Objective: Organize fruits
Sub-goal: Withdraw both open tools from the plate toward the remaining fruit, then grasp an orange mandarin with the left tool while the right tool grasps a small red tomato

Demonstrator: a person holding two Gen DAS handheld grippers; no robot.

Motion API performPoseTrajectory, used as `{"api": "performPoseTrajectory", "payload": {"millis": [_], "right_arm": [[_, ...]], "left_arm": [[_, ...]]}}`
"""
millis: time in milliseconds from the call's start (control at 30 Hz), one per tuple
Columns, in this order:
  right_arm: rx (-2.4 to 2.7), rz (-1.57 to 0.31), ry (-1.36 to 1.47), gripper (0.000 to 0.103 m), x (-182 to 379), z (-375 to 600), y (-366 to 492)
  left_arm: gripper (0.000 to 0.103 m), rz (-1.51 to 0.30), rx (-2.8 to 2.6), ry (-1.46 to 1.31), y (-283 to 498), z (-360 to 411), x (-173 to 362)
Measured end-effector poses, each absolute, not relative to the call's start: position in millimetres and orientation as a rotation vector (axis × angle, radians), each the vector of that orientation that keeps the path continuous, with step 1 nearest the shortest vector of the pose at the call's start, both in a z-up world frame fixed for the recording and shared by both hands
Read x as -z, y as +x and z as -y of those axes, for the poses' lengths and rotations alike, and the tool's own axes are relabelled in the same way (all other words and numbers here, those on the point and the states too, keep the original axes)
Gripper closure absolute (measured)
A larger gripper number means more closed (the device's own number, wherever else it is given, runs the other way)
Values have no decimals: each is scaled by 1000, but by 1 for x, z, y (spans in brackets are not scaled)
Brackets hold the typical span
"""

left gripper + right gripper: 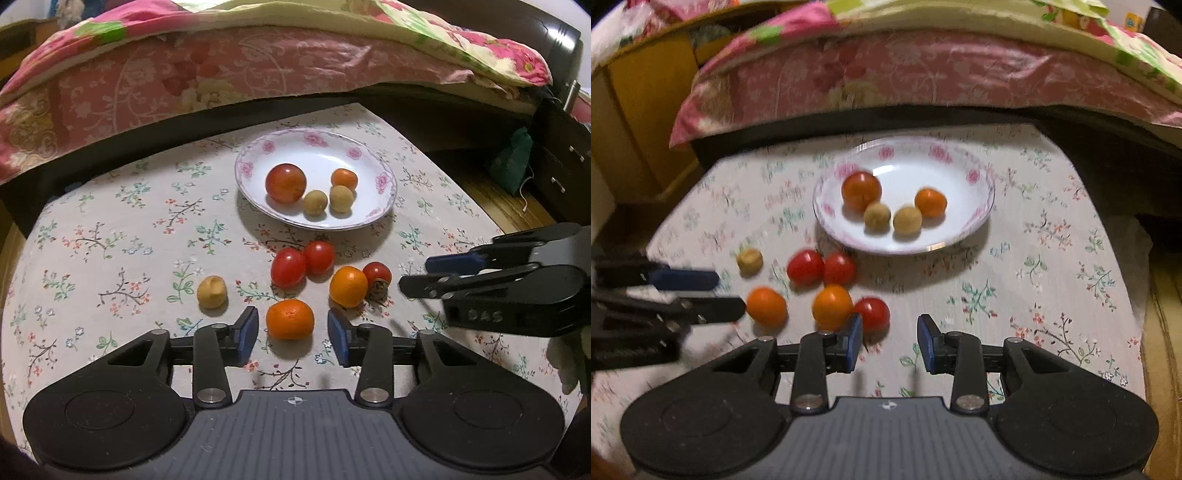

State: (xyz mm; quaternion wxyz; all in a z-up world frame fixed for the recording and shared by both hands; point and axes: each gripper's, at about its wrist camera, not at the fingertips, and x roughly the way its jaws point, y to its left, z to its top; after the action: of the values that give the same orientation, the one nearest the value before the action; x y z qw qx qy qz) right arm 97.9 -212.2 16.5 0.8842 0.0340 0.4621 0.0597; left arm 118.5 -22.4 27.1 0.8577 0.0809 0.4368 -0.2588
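Left gripper (291,330) spread wide, orange mandarin (290,319) low centre between pads, untouched. Right gripper (889,341) parted, empty. Flowered plate (369,146) upper centre — tomato, three small fruits inside.

A home bedroom — at twelve o'clock a bed with a pink floral quilt (221,70) fills the background. A low table under a pale flower-sprigged cloth (122,236) holds a white rose-rimmed china plate (369,147), and a dark drawer cabinet with metal handles (565,155) stands at two o'clock.
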Motion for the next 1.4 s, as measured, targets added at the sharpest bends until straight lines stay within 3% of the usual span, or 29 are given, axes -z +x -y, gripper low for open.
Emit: {"api": "performPoseTrajectory", "payload": {"millis": [700, 1400], "right_arm": [[-233, -990, -17, 71, 11, 197, 127], [-268, -999, 30, 73, 3, 200, 130]], "left_arm": [[48, -966, 570, 206, 121, 28, -5], [47, -970, 568, 220, 129, 35, 6]]}}
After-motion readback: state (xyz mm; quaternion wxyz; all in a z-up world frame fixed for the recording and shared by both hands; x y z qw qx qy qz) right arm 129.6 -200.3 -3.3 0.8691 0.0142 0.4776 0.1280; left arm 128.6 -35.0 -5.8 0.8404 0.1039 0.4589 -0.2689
